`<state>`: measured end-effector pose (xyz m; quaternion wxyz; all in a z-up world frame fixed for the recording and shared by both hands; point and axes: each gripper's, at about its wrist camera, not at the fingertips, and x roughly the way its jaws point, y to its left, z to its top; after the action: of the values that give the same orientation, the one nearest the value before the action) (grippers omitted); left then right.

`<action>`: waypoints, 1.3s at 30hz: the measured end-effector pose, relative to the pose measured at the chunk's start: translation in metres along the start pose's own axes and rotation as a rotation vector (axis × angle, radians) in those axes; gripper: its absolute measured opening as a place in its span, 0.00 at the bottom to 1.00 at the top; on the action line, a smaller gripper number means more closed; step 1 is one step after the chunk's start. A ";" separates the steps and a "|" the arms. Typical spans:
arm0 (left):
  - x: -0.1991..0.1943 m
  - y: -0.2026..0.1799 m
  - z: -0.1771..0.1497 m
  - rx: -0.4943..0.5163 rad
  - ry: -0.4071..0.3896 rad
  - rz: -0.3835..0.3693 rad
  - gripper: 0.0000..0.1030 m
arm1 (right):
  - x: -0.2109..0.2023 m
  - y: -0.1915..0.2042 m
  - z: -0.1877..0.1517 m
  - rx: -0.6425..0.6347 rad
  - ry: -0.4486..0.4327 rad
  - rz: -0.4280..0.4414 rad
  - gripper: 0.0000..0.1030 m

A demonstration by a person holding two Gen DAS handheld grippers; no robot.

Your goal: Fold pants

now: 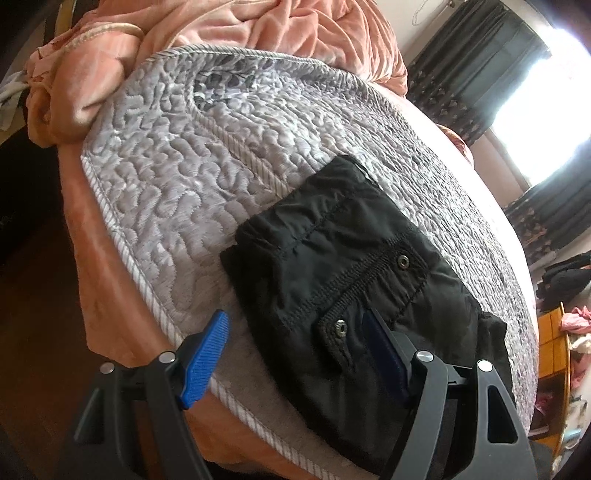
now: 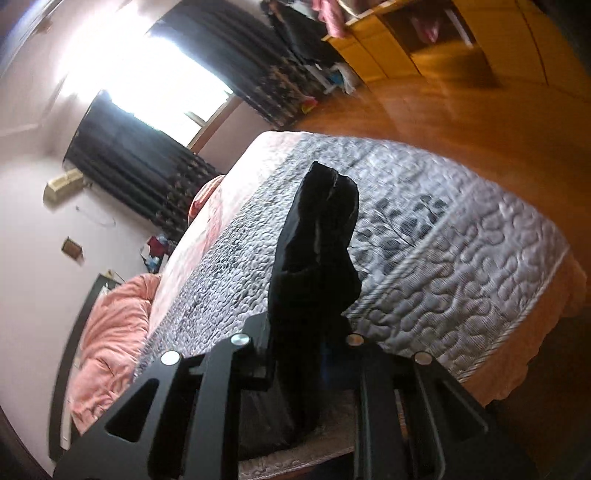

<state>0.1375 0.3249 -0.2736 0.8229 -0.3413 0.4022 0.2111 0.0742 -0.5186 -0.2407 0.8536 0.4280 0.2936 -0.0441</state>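
The black pants (image 1: 332,266) lie folded into a compact bundle on the grey quilted bedspread (image 1: 177,155), waistband snaps facing up. My left gripper (image 1: 295,350) is open above the bundle's near edge; its left blue pad (image 1: 205,358) is over the bedspread, its right pad (image 1: 384,350) over the pants. My right gripper (image 2: 306,350) is shut on a bunch of the black pants fabric (image 2: 317,236), which stands up between its fingers above the bed (image 2: 461,251).
A pink blanket (image 1: 258,26) is heaped at the bed's far end. Dark curtains (image 1: 476,62) flank a bright window. Wooden floor (image 2: 424,107) and yellow furniture (image 2: 406,40) lie beyond the bed. The bed edge (image 1: 122,258) drops off on the left.
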 end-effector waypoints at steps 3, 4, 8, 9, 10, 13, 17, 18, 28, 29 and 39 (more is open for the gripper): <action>-0.002 0.008 0.005 -0.021 -0.002 -0.003 0.74 | -0.003 0.025 0.002 -0.059 -0.012 -0.015 0.16; -0.002 0.010 0.005 -0.023 -0.004 -0.005 0.74 | -0.004 0.030 0.002 -0.075 -0.014 -0.019 0.16; -0.007 0.013 0.007 -0.018 -0.010 -0.009 0.76 | -0.006 0.056 -0.004 -0.152 -0.024 -0.043 0.16; -0.008 0.014 0.007 -0.019 -0.012 -0.013 0.76 | -0.006 0.063 -0.005 -0.174 -0.027 -0.048 0.16; -0.008 0.014 0.007 -0.019 -0.012 -0.015 0.76 | -0.009 0.072 -0.007 -0.192 -0.030 -0.053 0.16; -0.011 0.013 0.007 -0.013 -0.016 -0.020 0.77 | -0.009 0.089 -0.011 -0.246 -0.037 -0.066 0.16; -0.015 0.010 0.007 0.001 -0.020 -0.023 0.78 | -0.011 0.113 -0.016 -0.315 -0.045 -0.087 0.16; -0.016 0.009 0.007 0.001 -0.021 -0.024 0.78 | -0.011 0.119 -0.018 -0.330 -0.047 -0.089 0.16; -0.020 0.003 0.003 0.023 -0.020 -0.041 0.81 | -0.008 0.154 -0.030 -0.423 -0.051 -0.094 0.16; -0.020 0.003 0.003 0.023 -0.019 -0.041 0.81 | -0.008 0.158 -0.031 -0.433 -0.052 -0.095 0.16; -0.018 0.008 0.000 0.013 -0.011 -0.044 0.81 | -0.001 0.196 -0.050 -0.562 -0.057 -0.105 0.16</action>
<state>0.1217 0.3293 -0.2621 0.8317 -0.3435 0.3915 0.1923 0.1137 -0.3576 -0.1250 0.9432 0.1572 0.2922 -0.0172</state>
